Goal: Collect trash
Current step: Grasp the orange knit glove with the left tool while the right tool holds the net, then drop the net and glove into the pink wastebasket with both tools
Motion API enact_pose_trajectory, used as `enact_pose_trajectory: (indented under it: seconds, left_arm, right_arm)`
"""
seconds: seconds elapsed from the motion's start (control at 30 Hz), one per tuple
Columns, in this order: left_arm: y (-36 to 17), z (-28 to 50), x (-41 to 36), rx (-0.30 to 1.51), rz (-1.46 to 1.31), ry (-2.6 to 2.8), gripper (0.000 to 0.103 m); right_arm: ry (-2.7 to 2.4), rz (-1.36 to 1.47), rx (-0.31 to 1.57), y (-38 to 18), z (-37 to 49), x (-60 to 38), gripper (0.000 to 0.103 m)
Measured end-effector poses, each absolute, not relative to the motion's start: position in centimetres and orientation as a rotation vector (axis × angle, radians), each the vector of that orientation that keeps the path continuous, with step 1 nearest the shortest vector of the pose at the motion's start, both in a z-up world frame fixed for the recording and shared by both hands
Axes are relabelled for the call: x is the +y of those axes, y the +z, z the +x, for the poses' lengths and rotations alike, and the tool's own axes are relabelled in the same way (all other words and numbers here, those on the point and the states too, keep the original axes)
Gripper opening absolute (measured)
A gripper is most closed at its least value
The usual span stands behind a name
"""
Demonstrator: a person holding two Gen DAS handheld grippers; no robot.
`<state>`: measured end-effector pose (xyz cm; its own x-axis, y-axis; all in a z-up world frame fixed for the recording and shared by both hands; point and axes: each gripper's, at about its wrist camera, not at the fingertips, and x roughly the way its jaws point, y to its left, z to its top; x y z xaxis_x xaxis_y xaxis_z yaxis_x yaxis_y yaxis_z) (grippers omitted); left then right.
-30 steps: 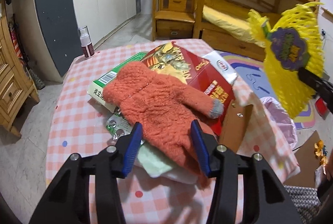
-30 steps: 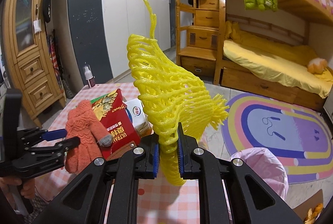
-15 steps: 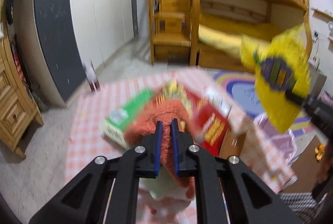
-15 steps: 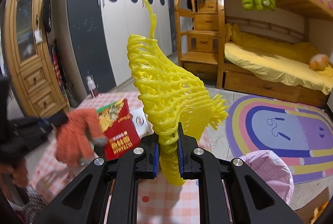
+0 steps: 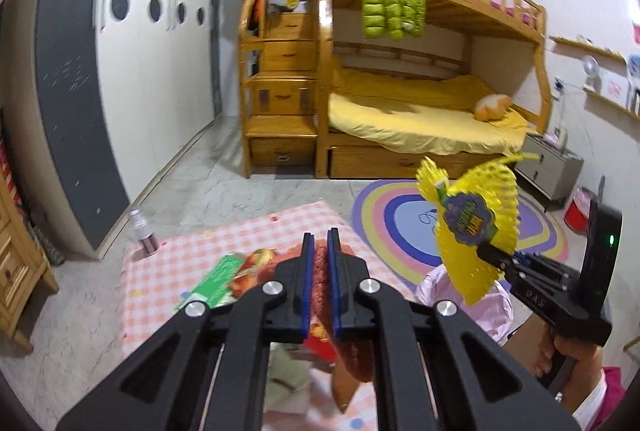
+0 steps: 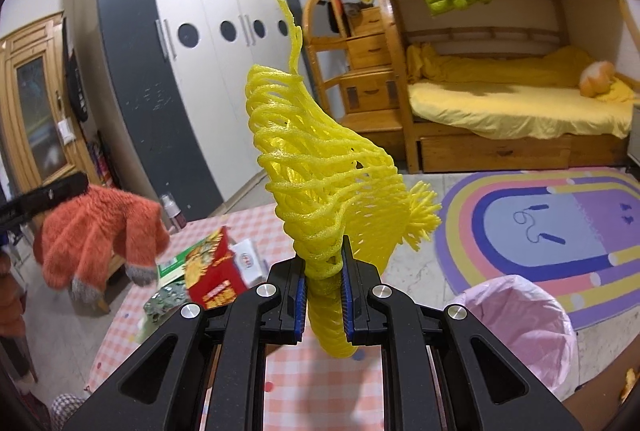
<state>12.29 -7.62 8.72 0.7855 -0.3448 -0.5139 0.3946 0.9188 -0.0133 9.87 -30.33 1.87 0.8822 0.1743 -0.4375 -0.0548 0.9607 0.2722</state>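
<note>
My left gripper [image 5: 319, 243] is shut on an orange knit glove [image 5: 320, 279] and holds it in the air above the table; in the right wrist view the glove [image 6: 100, 231] hangs at the left. My right gripper [image 6: 323, 267] is shut on a yellow foam fruit net [image 6: 320, 175], held upright above the table's right side. In the left wrist view the net [image 5: 472, 227] carries a purple sticker and hangs over the pink-lined trash bin [image 5: 472, 295]. The bin [image 6: 520, 323] stands on the floor right of the table.
On the pink checked tablecloth [image 6: 320, 391] lie a red snack box [image 6: 214, 279], a green box [image 5: 216, 281], a white packet [image 6: 250, 259] and a foil blister pack [image 6: 166, 299]. A small spray bottle [image 5: 144, 231] stands at the far corner. A rainbow rug [image 6: 560, 227] and bunk bed lie beyond.
My left gripper closed on the orange glove and lifted it off the boxes, tilting upward. My right gripper kept its hold on the yellow net and barely moved.
</note>
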Motion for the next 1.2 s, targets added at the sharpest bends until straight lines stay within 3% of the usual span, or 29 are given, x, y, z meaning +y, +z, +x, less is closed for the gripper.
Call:
enact_pose_trajectory:
  seconds: [0.4, 0.7, 0.8, 0.87, 0.9, 0.93, 1.1, 1.2]
  left_arm:
    - [1.7, 11.8, -24.7, 0.527, 0.213, -0.718, 0.004]
    - [-4.0, 15.5, -33.2, 0.672, 0.216, -0.829, 0.005]
    - [-5.4, 16.8, -34.2, 0.710, 0.209, -0.835, 0.009]
    - [-5.8, 17.3, -34.3, 0.723, 0.206, -0.827, 0.022]
    - [-5.8, 17.6, -34.1, 0.722, 0.205, -0.818, 0.028]
    - [-5.7, 17.7, -34.0, 0.719, 0.205, -0.808, 0.036]
    - [-4.1, 17.3, -30.9, 0.696, 0.219, -0.722, 0.042]
    - [-2.4, 16.0, -28.1, 0.642, 0.242, -0.662, 0.052]
  right_arm:
    - [-0.156, 0.424, 0.624, -3.3, 7.1, -40.9, 0.014]
    - [-0.259, 0.604, 0.685, -7.2, 8.3, -47.3, 0.015]
    - [-0.279, 0.657, 0.677, -7.9, 8.1, -48.7, 0.021]
    - [-0.287, 0.680, 0.685, -8.1, 8.3, -49.0, 0.042]
    - [-0.293, 0.688, 0.690, -8.4, 8.4, -49.2, 0.046]
    - [-0.296, 0.690, 0.696, -8.5, 8.6, -49.3, 0.048]
    - [-0.312, 0.677, 0.697, -8.2, 8.7, -48.7, 0.049]
    - [-0.314, 0.654, 0.671, -7.4, 8.4, -47.8, 0.049]
